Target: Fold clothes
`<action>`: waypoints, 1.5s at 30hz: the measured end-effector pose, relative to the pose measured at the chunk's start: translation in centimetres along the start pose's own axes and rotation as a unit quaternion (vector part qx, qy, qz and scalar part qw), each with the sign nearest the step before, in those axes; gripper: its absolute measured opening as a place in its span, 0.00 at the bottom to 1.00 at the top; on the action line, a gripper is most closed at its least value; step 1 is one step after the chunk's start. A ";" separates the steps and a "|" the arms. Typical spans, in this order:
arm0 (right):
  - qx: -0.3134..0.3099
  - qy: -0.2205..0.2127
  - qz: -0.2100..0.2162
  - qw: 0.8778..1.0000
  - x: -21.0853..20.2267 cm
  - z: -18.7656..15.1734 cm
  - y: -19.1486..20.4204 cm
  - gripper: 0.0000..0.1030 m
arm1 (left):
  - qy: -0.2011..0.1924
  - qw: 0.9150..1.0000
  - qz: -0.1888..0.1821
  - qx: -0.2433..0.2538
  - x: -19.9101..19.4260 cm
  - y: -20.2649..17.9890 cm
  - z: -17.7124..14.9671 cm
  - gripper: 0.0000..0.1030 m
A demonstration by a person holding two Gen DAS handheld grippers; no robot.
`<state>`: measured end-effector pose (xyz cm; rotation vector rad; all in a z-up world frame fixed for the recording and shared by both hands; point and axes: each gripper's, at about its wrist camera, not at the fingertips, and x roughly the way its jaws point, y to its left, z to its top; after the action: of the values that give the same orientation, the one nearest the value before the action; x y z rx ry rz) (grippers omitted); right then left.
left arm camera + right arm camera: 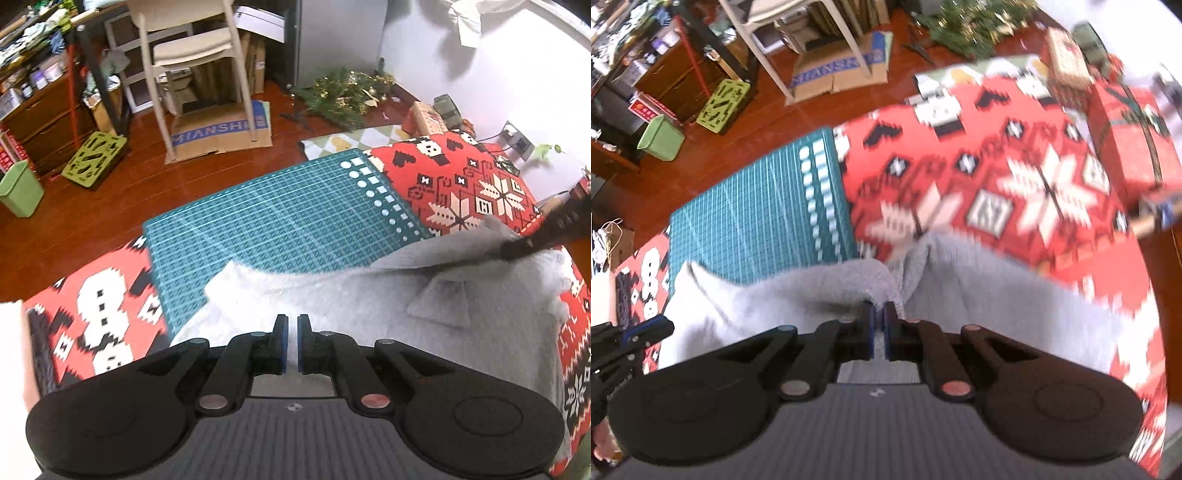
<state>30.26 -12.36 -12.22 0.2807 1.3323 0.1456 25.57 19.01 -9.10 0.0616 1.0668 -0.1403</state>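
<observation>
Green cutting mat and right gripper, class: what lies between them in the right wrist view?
Grey garment fabric, bunched between the green cutting mat and the right gripper.

Right view motion-blurred; grey garment [979, 295] cut off below.

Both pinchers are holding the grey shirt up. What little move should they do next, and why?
Probably carry the pinched edge forward over the grey garment and lay it flat. The left gripper and right gripper each look shut on a lifted fold of cloth, the rest lies spread below on the teal cutting mat and red patterned blanket, so the fold seems half done.
</observation>
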 end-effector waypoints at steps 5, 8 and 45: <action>0.042 0.035 0.006 0.999 -1.0 -2.5 -0.3 0.05 | -0.002 1.000 -0.001 -0.015 -1.7 0.8 -1.8 0.03; 0.057 0.052 -0.002 0.997 -0.4 -0.7 -0.3 0.05 | -0.003 1.000 0.001 -0.021 -2.1 1.4 -2.2 0.03; -0.237 -0.019 -0.014 0.971 3.8 7.6 2.5 0.25 | 0.043 0.997 0.023 0.052 6.3 7.1 0.4 0.18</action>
<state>38.70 -9.90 -13.50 -0.1389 1.2218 0.4249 29.96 25.41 -14.56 0.1874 1.1418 -0.1526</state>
